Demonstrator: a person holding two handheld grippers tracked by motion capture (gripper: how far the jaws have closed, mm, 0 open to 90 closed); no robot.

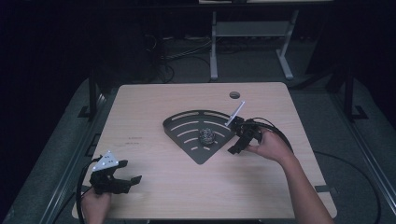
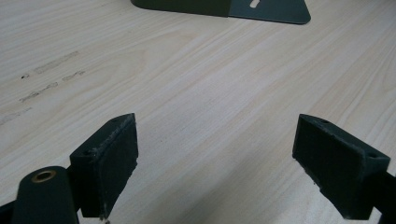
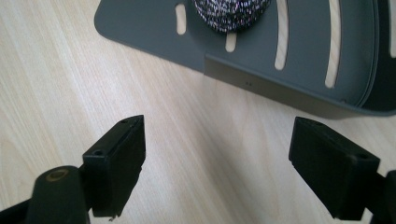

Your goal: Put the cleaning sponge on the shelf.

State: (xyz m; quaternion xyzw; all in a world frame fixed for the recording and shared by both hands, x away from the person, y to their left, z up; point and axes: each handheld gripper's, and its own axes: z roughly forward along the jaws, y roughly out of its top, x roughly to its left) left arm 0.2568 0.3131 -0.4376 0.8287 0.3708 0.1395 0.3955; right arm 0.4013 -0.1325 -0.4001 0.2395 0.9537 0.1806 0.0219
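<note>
High view: the right gripper (image 1: 240, 135) sits at the right edge of a dark, fan-shaped slotted tray (image 1: 180, 125) in the middle of the counter (image 1: 154, 100), and a small speckled ball (image 1: 206, 136) rests on the tray's floor, near its middle and just left of that gripper. In the right gripper view the fingers (image 3: 116, 163) stand wide apart with nothing between them, above bare wood just short of the tray's low side wall (image 3: 280, 88); the ball (image 3: 232, 13) lies beyond that wall, over the slots, at the top edge of the view. The left gripper (image 1: 114, 176) rests well apart at the counter's near left corner, its fingers (image 2: 112, 161) likewise spread and empty, with only the tray's tip (image 2: 280, 9) far ahead of it. Judging by this, the step in hand is the right gripper's approach to the ball, with the grasp not yet begun. The next move seems to call for lifting the fingers over the wall, carrying them forward until they stand on either side of the ball, then lowering and closing gently. The ball is round and could roll across the slots if nudged from one side, so both fingers should meet it together.
</note>
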